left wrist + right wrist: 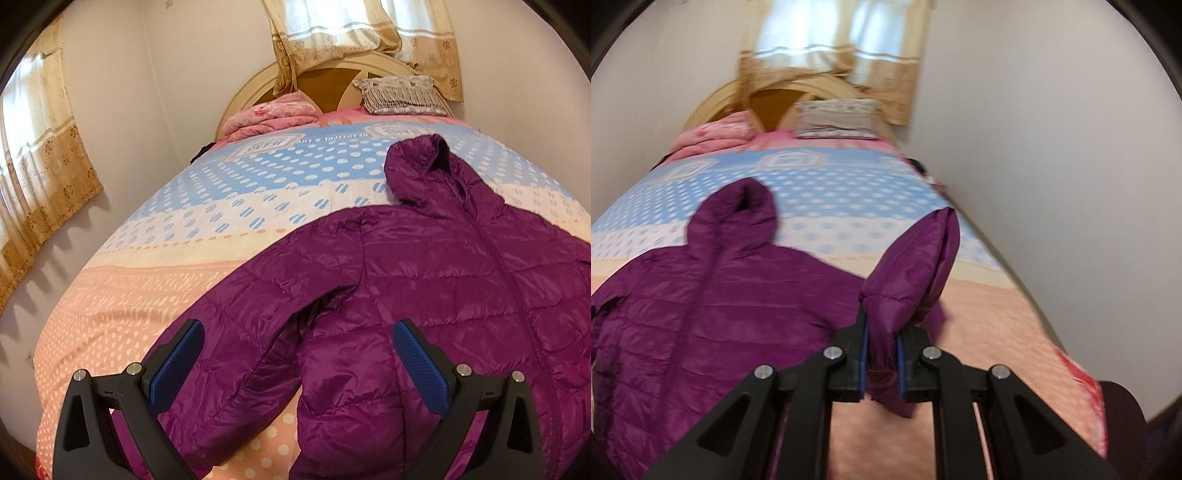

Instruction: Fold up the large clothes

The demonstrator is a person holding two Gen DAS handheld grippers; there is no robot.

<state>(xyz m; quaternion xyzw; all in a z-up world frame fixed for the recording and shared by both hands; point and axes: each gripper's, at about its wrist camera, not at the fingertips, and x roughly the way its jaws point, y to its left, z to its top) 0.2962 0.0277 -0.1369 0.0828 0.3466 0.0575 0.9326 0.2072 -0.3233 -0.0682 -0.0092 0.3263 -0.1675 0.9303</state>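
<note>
Right gripper (881, 363) clamped on purple jacket (713, 295) sleeve (912, 266), lifted off the bed (997, 314); left gripper (299, 354) jaws apart above the other sleeve, nothing held.

Jacket (424, 280) lies on bed (155, 280), pillow (400, 94) behind it.

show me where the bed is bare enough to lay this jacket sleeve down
Bare bedspread lies between the purple jacket and the pink blanket and pillow at the headboard. More is free right of the jacket, toward the wall, beyond the sleeve clamped in the right tongs. The near side, under the open left tongs, is crowded with jacket.
</note>
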